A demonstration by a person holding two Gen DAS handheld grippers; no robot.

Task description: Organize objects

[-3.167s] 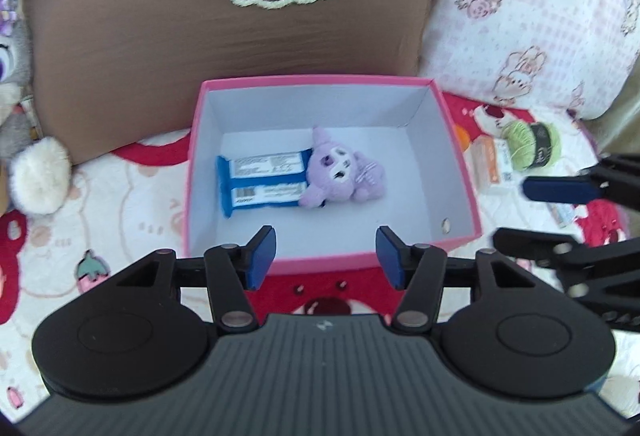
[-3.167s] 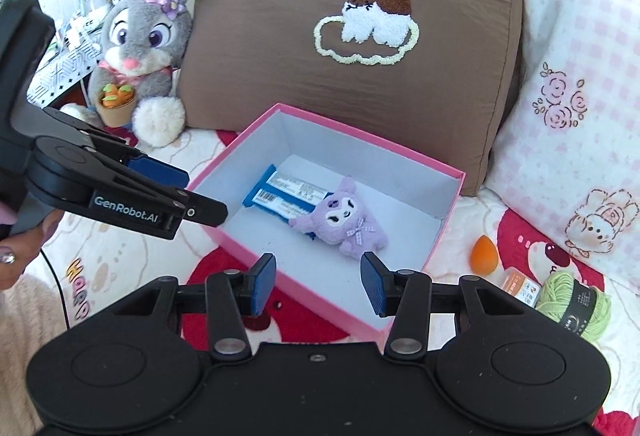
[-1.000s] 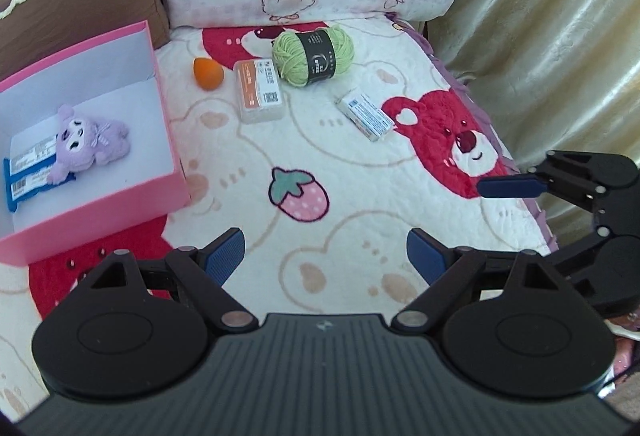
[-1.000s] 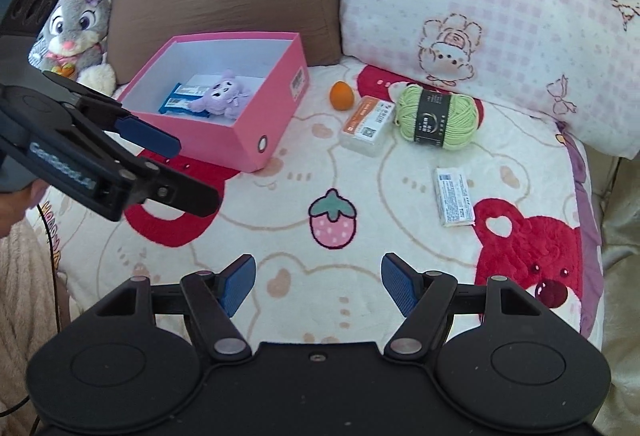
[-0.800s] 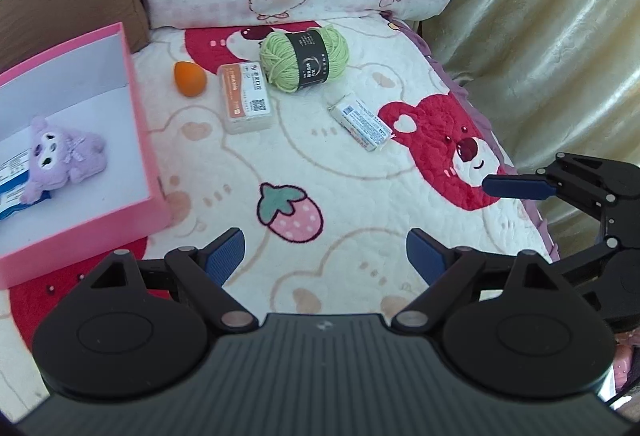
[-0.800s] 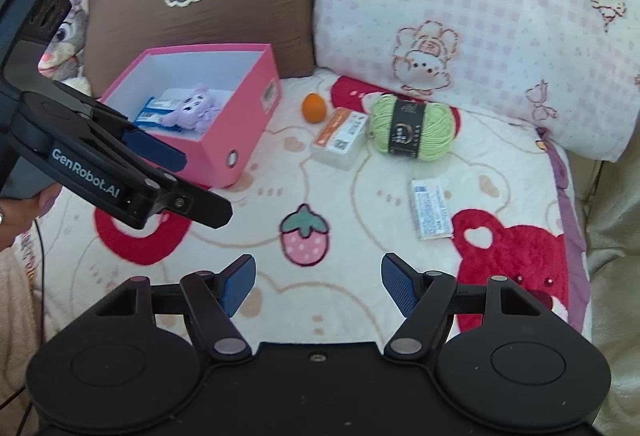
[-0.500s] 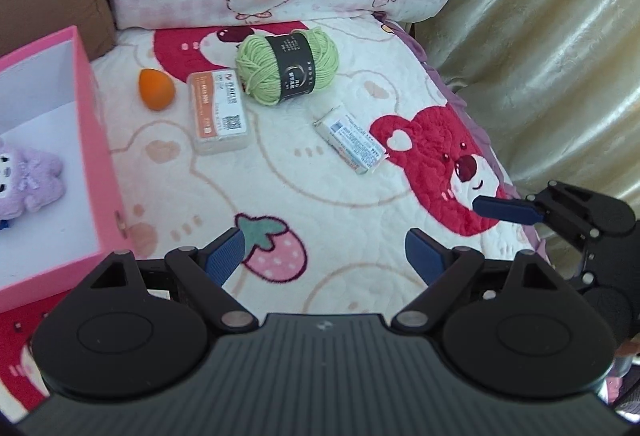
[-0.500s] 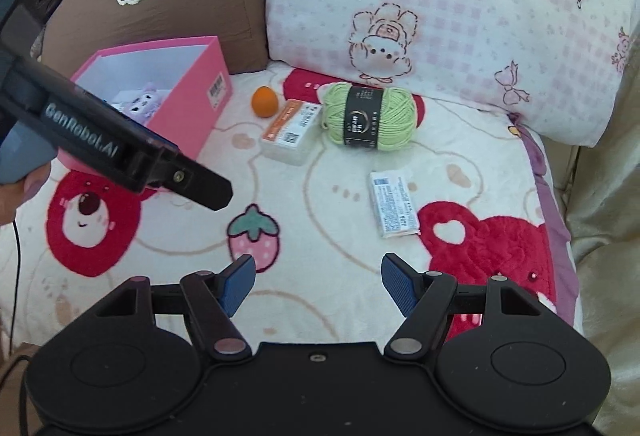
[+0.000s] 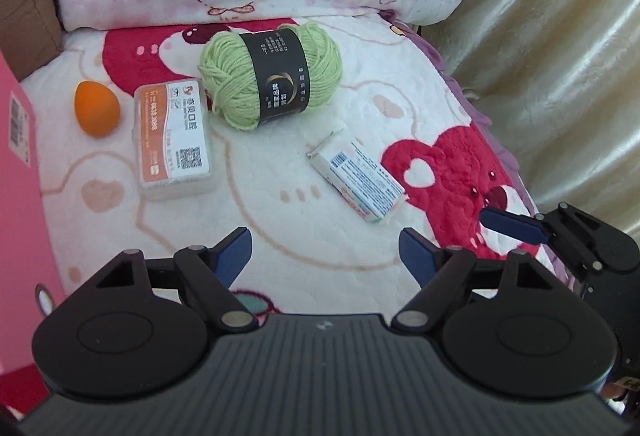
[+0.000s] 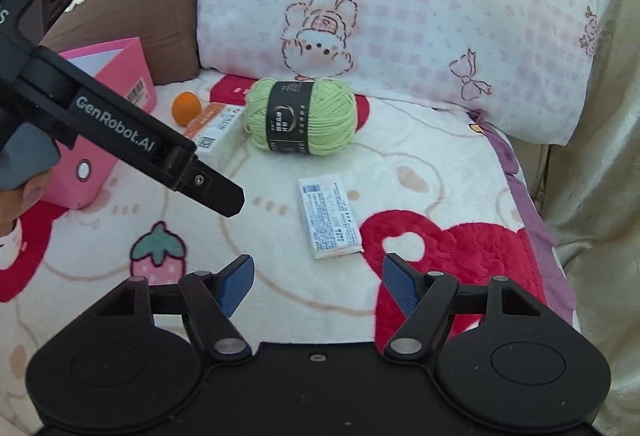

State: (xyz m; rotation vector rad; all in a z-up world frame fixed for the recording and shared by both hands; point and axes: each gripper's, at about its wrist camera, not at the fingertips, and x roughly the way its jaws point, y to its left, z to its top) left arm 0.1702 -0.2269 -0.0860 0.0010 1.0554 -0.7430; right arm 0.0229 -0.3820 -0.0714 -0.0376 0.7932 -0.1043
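Pink box (image 9: 18, 155) cut off at far left, contents hidden; beside it on the bed blanket (image 9: 280, 220) an orange sponge (image 9: 96, 109), a labelled plastic case (image 9: 174, 139), green yarn (image 9: 272, 73), then a white packet (image 9: 356, 175), print too small to read. Left gripper (image 9: 326, 254) closing its jaws on nothing, hovering short of packet. Right gripper (image 10: 318, 282) jaws wide, empty, just before packet (image 10: 330, 222); case (image 10: 214, 129) half hidden behind left gripper.

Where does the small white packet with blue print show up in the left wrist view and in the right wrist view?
Left wrist: white packet lies right of centre on the blanket, slanted, ahead of the left gripper.
Right wrist: white packet lies at centre, just ahead of the right gripper.
Shared landmark: the green yarn ball, beyond the packet in both views.
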